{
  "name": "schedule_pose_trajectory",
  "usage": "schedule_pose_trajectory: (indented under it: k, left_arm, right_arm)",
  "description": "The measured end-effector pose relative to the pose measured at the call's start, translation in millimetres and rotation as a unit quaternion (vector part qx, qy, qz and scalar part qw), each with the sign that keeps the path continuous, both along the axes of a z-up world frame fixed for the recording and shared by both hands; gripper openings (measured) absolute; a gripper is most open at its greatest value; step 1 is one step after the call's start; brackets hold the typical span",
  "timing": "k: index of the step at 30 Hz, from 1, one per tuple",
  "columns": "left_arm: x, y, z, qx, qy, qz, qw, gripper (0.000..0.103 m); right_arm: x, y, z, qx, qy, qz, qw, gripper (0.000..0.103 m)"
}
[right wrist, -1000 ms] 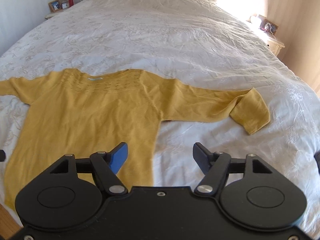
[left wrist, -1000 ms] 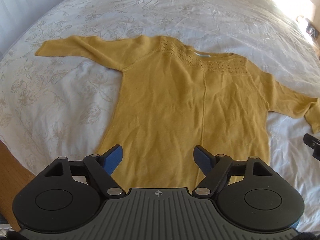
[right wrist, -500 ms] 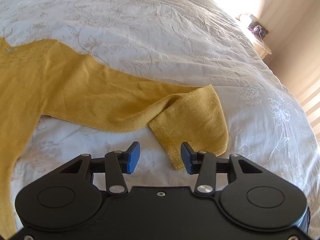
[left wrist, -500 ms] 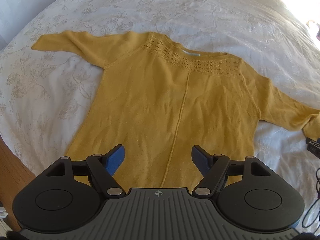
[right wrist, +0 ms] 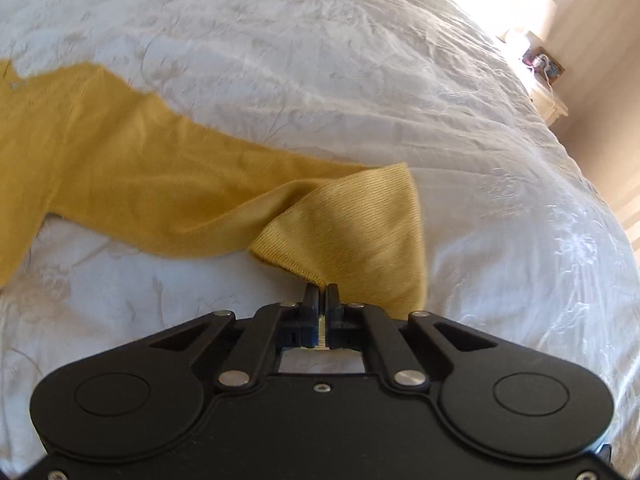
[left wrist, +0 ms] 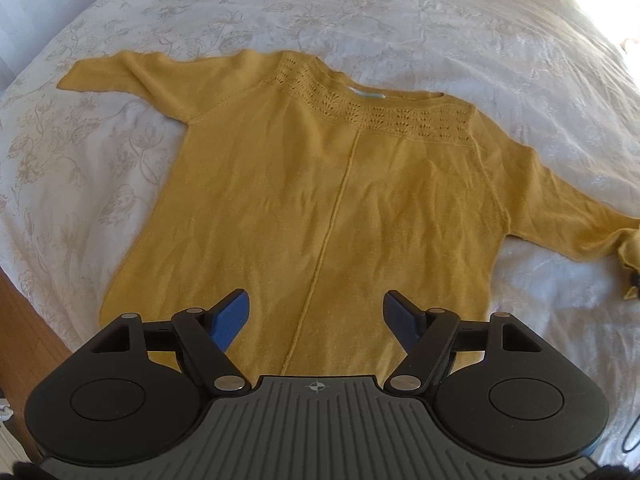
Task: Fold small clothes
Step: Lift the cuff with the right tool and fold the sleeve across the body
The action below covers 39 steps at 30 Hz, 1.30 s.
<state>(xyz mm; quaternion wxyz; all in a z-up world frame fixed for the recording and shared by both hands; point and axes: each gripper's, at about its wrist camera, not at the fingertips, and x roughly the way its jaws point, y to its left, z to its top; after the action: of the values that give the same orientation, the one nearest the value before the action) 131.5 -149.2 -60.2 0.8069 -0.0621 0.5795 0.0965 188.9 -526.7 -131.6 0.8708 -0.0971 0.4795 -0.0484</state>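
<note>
The yellow sweater (left wrist: 332, 200) lies flat on the white bedspread (left wrist: 360, 20), hem near the bed's edge. The right gripper (right wrist: 323, 290) has just clenched on its cuff (right wrist: 360, 232). The left gripper (left wrist: 316, 320) hangs released above the hem; bare bedspread beyond.

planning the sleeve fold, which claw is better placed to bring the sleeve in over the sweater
Right. The right claw is shut on the cuff; the left claw hangs open over the sweater hem, holding nothing.

Sunlit, glare upper right, fisheye-warped edges
</note>
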Motion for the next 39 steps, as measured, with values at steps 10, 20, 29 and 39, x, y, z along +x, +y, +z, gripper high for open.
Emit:
schedule_pose_trajectory:
  k: [10,20,29,39]
  left_arm:
    - [12.4,-31.5,4.3,-0.005,-0.018,-0.044,0.9989,0.073]
    - [20.5,-31.9,1.6,-0.014,-0.015,-0.038,0.9991,0.073]
    - [23.0,-38.7,-2.1,-0.009,-0.011,-0.052,0.9986,0.073]
    - [22.7,-39.1,-2.8,-0.008,-0.010,-0.054,0.9985,0.073]
  right_arm:
    - [18.4,-138.4,52.9,0.133,-0.050,-0.155,0.978,0.006]
    - [32.1,-190.2,43.3,0.139,-0.011,-0.205,0.969,0.008]
    - [13.6,-171.3,12.5,0.192,-0.001,-0.198,0.961,0.065]
    - [23.9,-171.9,9.0,0.274,-0.006,-0.213,0.938,0.014]
